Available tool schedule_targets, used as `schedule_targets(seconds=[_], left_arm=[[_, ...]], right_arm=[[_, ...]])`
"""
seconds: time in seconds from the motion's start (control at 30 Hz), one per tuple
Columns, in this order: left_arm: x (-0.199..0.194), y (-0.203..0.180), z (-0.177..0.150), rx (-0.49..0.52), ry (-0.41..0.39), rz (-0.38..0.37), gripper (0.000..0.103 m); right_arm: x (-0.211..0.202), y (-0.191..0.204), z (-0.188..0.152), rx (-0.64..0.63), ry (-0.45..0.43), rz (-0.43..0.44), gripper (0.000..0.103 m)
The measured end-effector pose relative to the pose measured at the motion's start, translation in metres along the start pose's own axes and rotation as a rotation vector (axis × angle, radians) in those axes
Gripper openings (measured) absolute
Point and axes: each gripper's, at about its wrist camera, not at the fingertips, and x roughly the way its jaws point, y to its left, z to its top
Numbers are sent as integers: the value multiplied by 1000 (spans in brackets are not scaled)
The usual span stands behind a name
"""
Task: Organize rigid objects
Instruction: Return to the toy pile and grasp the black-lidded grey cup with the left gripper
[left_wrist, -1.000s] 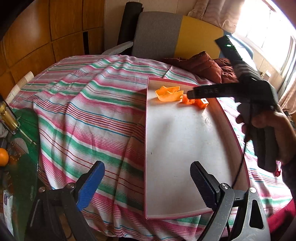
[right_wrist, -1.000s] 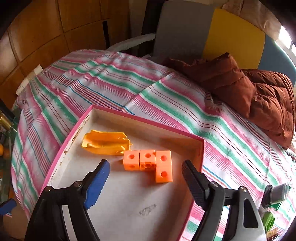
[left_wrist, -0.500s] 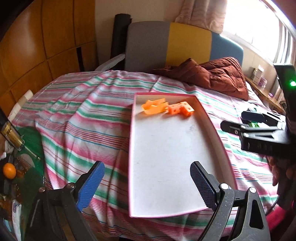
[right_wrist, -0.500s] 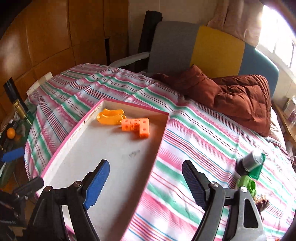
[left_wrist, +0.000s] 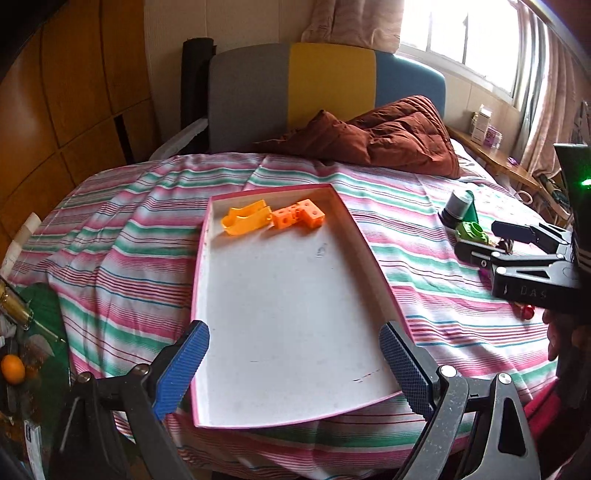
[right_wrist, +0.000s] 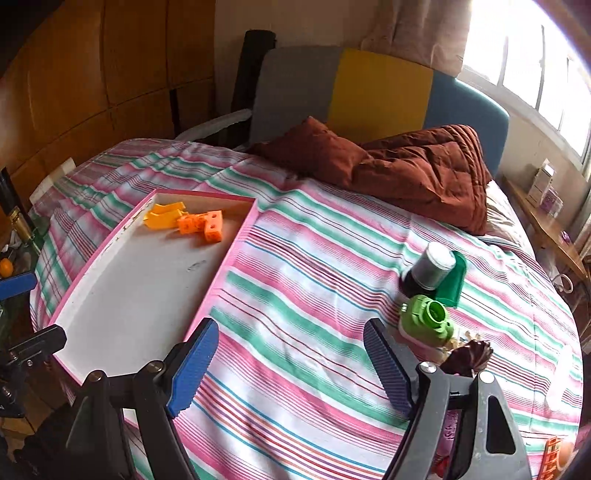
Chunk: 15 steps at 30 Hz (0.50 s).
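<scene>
**Both grippers empty; two orange pieces in tray**

While the left gripper (left_wrist: 293, 363) hangs over the near end of the pink-rimmed tray (left_wrist: 199, 258), its jaws stand spread with nothing between them. Right gripper (right_wrist: 290, 360) likewise spread and empty, above the striped bedcover (right_wrist: 314, 258). At the tray's far end lie an orange scoop-shaped piece (left_wrist: 245, 221) and an orange cube block (left_wrist: 299, 218), touching. Right of the tray, on the cover: grey-capped bottle (right_wrist: 430, 267), green toy (right_wrist: 426, 325).

Home bedroom — striped bedsheet (right_wrist: 314, 266), padded headboard (right_wrist: 369, 88), curtained window (left_wrist: 461, 33).
</scene>
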Motion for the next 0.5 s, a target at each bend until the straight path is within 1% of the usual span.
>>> schedule_targets(seconds=[0.17, 0.33, 0.4, 0.5], left_arm=[[3, -18, 3, 50, 8, -7, 94], [10, -36, 8, 93, 24, -29, 94], [13, -43, 12, 111, 26, -35, 94], [17, -54, 23, 133, 20, -50, 94]], right_arm=[[-6, -41, -2, 60, -18, -61, 82], [-8, -90, -4, 162, -44, -134, 82], [-8, -111, -9, 228, -56, -165, 82], [-11, -144, -18, 377, -81, -216, 82]])
